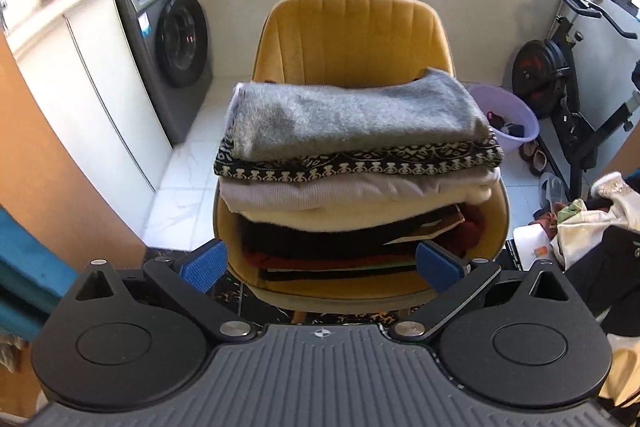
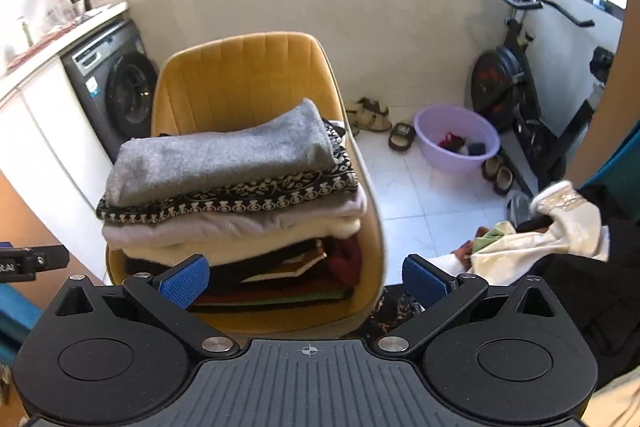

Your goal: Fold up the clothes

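A stack of folded clothes sits on a yellow chair (image 1: 352, 27) (image 2: 240, 75). On top lies a grey fuzzy garment (image 1: 352, 115) (image 2: 224, 155), under it a black-and-white patterned one (image 1: 360, 163) (image 2: 240, 201), then white, cream, black and red layers. My left gripper (image 1: 320, 265) hangs open just in front of the stack's lower edge, holding nothing. The right gripper (image 2: 306, 283) is open too, empty, facing the chair's right front edge. A heap of unfolded clothes (image 1: 588, 219) (image 2: 552, 239), cream and black, lies to the right.
A grey washing machine (image 1: 168, 47) (image 2: 116, 87) stands at the left beside white cabinets. On the tiled floor sit a purple basin (image 1: 508, 123) (image 2: 456, 139), several shoes (image 2: 372, 115) and an exercise bike (image 1: 560, 67) (image 2: 520, 87) at the right.
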`<action>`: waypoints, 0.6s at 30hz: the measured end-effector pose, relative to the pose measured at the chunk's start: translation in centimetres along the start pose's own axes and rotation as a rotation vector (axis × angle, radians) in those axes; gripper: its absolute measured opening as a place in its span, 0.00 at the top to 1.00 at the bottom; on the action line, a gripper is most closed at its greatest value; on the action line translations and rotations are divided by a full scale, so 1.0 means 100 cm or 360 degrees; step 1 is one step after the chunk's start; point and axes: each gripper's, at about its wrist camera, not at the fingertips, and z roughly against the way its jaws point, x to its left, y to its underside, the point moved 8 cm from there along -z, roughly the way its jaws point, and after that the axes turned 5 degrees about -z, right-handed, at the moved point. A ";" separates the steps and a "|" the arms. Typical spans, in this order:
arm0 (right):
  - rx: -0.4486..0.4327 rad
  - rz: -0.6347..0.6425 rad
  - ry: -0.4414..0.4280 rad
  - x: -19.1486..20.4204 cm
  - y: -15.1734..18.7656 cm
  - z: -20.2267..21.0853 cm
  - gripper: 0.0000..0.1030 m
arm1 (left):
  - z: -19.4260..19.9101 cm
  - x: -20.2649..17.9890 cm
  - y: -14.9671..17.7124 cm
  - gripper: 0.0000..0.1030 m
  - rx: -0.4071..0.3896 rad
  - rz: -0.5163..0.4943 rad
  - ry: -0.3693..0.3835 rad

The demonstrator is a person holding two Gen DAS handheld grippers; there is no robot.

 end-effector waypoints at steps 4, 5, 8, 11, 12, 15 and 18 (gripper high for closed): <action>-0.0054 -0.0028 -0.0061 -0.010 0.007 0.030 0.01 | 0.036 -0.011 0.006 0.00 -0.0100 0.0018 -0.0068; -0.0067 -0.0022 -0.0062 -0.012 0.008 0.036 0.01 | 0.043 -0.015 0.009 0.00 -0.0103 0.0016 -0.0077; -0.0093 -0.0004 -0.0028 -0.020 0.011 0.049 0.01 | 0.056 -0.023 0.018 0.00 -0.0094 -0.0009 -0.0109; -0.0094 0.0008 -0.0026 -0.026 0.020 0.061 0.01 | 0.065 -0.028 0.027 0.00 -0.0090 -0.0026 -0.0113; -0.0100 0.0020 -0.0017 -0.027 0.023 0.064 0.01 | 0.067 -0.029 0.029 0.00 -0.0090 -0.0030 -0.0109; -0.0124 0.0065 0.0024 -0.025 0.033 0.073 0.01 | 0.072 -0.029 0.032 0.00 -0.0089 -0.0025 -0.0070; -0.0142 0.0102 0.0082 -0.020 0.041 0.080 0.01 | 0.071 -0.027 0.031 0.00 -0.0081 -0.0052 -0.0045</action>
